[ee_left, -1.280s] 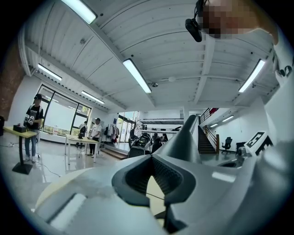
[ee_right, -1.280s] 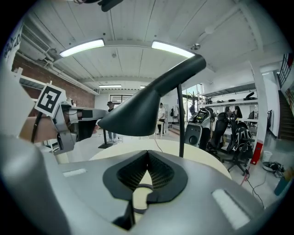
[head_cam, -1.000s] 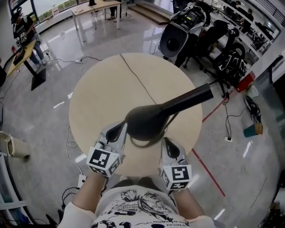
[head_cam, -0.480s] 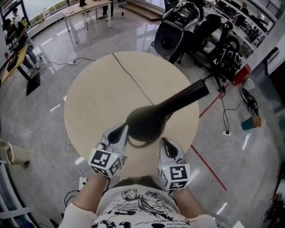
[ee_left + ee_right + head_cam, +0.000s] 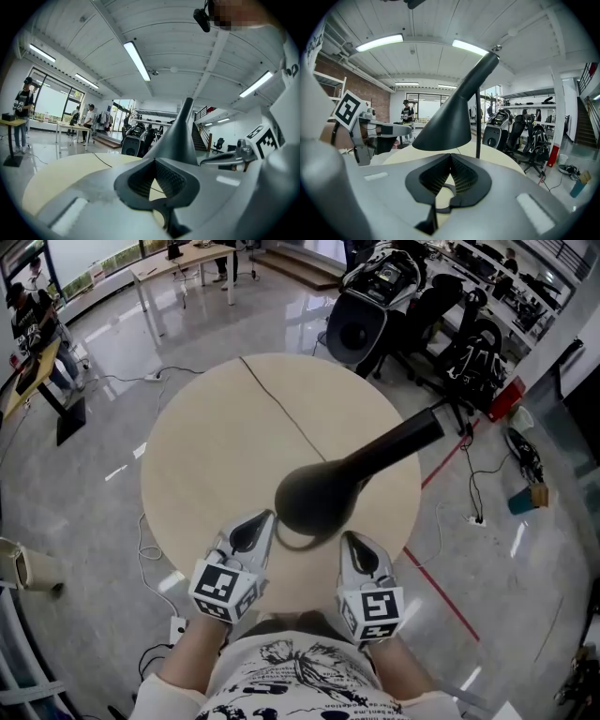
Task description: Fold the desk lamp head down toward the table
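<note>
1. While I look down from the head view, the lamp head (image 5: 317, 498) sits right between my two tongs, just ahead of their tips and high above the counter (image 5: 206, 446).
2. My left tongs (image 5: 255, 529) are just to the left of the lamp head. In the left gripper view they (image 5: 161, 187) are pressed together with nothing in them, and the lamp head (image 5: 180, 140) stands close in front, a bit to their right.
3. My right tongs (image 5: 354, 549) are just to the right of the lamp head. In the right gripper view they (image 5: 449, 180) are also pressed together and hold nothing. The dark shade (image 5: 450, 122) hangs just past their tips, and its thin stem (image 5: 478, 126) goes down to the counter behind it.
4. Very little has changed in the last second. Both tongs have stayed at the two sides of the lamp head. The shade looks a bit rounder from above than it did, but I cannot tell if it tipped or if my head moved.
5. I think this means the fold has not really started. The lamp arm (image 5: 398, 448) still slants up and away from the tongs, and the head is not near the counter.
6. Next, I guess one tong should press on top of the shade and push it down slowly.
</note>
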Motion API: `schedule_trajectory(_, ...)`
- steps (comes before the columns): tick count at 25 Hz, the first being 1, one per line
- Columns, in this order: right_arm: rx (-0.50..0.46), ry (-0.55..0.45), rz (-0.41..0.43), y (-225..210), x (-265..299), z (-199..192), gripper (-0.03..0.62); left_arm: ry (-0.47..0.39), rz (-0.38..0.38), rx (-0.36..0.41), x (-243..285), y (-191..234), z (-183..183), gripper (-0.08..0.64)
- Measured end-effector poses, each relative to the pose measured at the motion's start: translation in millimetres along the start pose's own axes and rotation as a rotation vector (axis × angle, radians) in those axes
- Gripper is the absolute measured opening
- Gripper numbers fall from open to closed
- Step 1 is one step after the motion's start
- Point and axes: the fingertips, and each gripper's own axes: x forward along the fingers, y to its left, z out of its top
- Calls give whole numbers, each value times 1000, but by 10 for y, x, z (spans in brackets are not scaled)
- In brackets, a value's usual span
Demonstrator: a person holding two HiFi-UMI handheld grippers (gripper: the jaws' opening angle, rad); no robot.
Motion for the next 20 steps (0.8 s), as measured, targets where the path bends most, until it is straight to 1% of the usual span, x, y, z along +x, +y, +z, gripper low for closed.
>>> schedule_trajectory(3,-4,-31,-12,86,-93,36,9,-26,-18,-45,-234,-99,55,6)
schedule_trajectory(6,0,-60,-44,174,-231,39,9,-29,-28,-59,-438,-198,32,6)
schedule_trajectory(13,21,-29,-88,413,-516,-238,9,9,-88,-75,-699,-501,-268,6)
schedule_trajectory(16,26,-38,-84,433,-717,-292,9,5,-81,-70,-795,-690,-312,6)
schedule_trajectory(20,25,-62,-45,377,-1050,-309,9,1,-47,-69,-939,-995,-322,6)
